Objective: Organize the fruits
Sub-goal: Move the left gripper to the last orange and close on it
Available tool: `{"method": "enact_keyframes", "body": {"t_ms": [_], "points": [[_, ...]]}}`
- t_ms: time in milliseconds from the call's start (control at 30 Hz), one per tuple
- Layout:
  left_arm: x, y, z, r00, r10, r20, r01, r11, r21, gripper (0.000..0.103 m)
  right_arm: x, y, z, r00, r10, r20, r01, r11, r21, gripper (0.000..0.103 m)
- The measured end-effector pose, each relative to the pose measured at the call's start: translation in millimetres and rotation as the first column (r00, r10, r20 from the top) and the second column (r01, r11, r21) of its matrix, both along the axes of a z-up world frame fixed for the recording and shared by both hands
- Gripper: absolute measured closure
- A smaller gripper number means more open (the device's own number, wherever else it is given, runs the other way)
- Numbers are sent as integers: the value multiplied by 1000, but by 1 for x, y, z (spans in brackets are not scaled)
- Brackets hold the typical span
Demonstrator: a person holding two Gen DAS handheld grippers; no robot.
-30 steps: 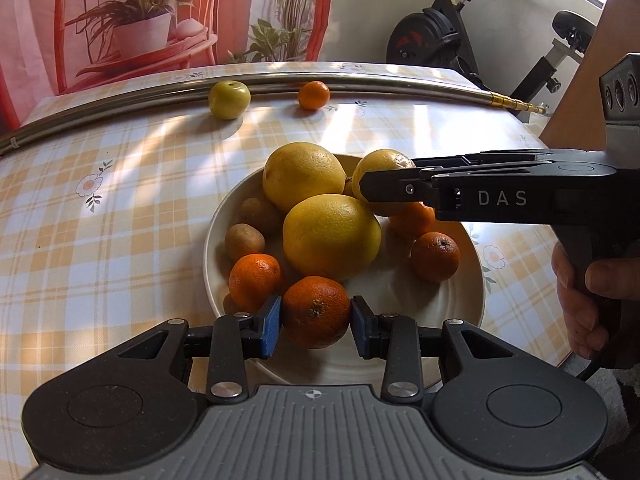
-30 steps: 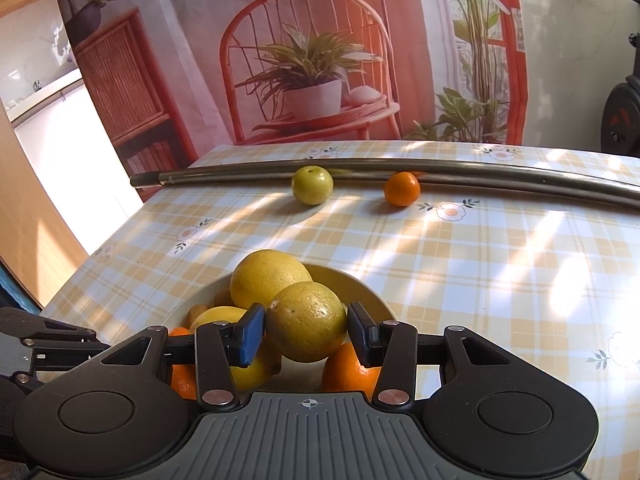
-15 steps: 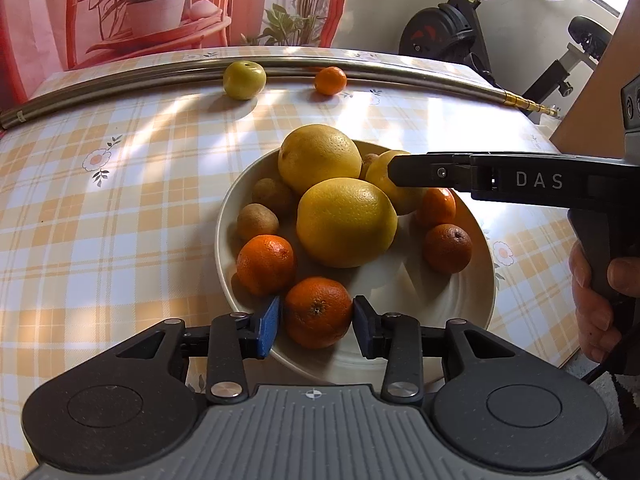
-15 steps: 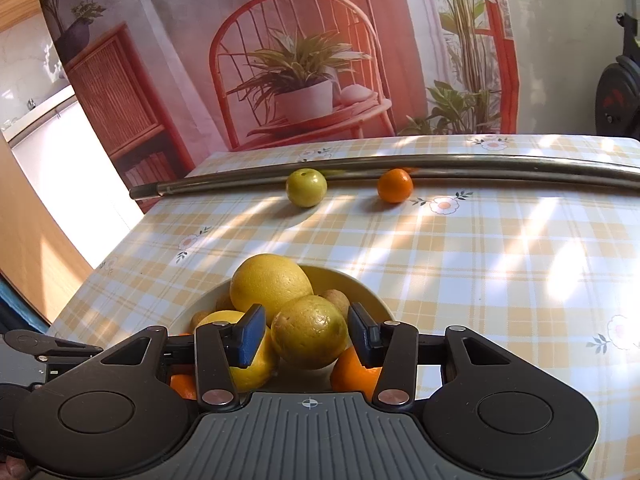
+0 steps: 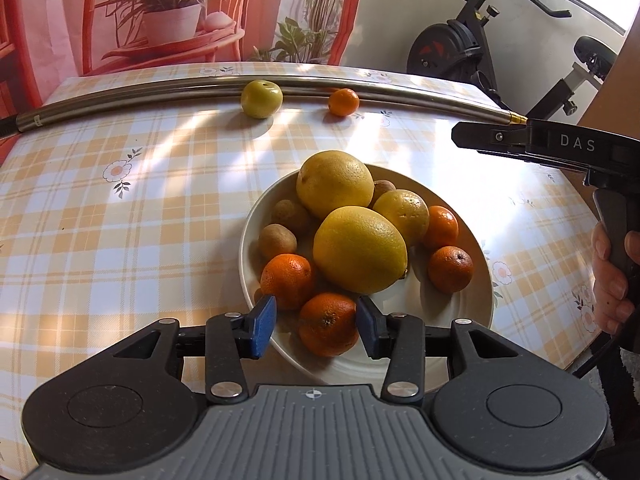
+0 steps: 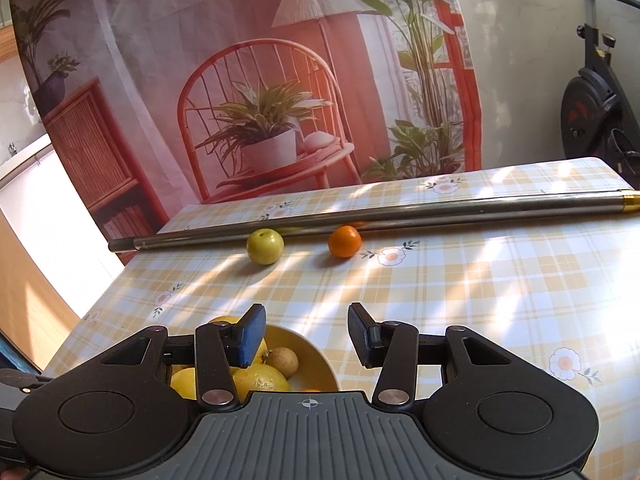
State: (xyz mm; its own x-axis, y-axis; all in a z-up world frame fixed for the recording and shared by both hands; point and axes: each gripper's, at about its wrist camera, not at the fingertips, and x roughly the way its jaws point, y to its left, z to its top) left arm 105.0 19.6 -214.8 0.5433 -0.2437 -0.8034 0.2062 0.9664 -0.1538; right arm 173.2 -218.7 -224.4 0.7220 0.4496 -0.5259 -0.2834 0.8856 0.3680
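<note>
The bench [image 5: 140, 216] wears a yellow and white checked cloth with small flowers, and sun patches fall on it. Behind it hangs a picture curtain [image 6: 248, 80] showing a chair and plants. An exercise bike [image 5: 472, 48] stands by the far right corner.

A white bowl [image 5: 476, 312] near the front edge holds big yellow fruits, oranges and small brown fruits. A long metal pole [image 6: 400, 212] lies along the far edge, with a green apple [image 6: 265, 246] and a small orange [image 6: 344, 241] just beside it.

The left gripper [image 5: 316, 326] has its pads apart around an orange [image 5: 328, 323] in the bowl, with gaps on both sides. The right gripper [image 6: 306, 340] is spread wide and holds nothing. Only the left view shows the whole bowl and a hand [image 5: 612, 276] on the other handle.
</note>
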Motion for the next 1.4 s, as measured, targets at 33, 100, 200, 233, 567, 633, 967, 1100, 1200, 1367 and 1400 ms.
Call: {"method": "enact_keyframes", "body": {"t_ms": [33,100,200,233,567,633,967,1100,1200,1367,1400], "points": [[0,1,1,1000,1,1,-1,1000,1,57,0,-2,1,1000,-6,4,6,1000,0,60],[0,2,4,1000,5,7,-5,1000,6,56,1,-6,1,1000,-14,9,14,1000,-1,60],[-1,6,9,1000,13,19,-13,1000,-6,52,1,-9,2,1000,-24,19,24,1000,-8,60],[-1,9,12,999,20,26,-20,1000,-18,52,2,-10,2,999,-30,22,30,999,-11,60],[26,31,52,983,118,138,-112,992,-52,52,12,-21,7,997,-70,35,71,997,-7,60],[35,33,58,980,132,151,-126,991,-51,52,17,-22,7,997,-75,27,76,997,-19,60],[83,11,74,976,101,193,-93,994,-51,52,38,-22,7,996,-89,-7,88,993,-78,60],[104,-12,66,981,56,187,-48,998,-48,52,49,-25,0,996,-86,-21,84,994,-73,60],[123,-31,59,982,27,189,-18,999,-47,52,55,-28,-5,995,-98,-33,96,993,-67,60],[161,-55,39,984,-50,172,70,991,-115,52,62,-39,-16,991,-116,-69,113,993,-39,60],[168,-60,35,983,-58,171,77,991,-108,52,63,-42,-19,989,-123,-78,121,992,-32,60]]}}
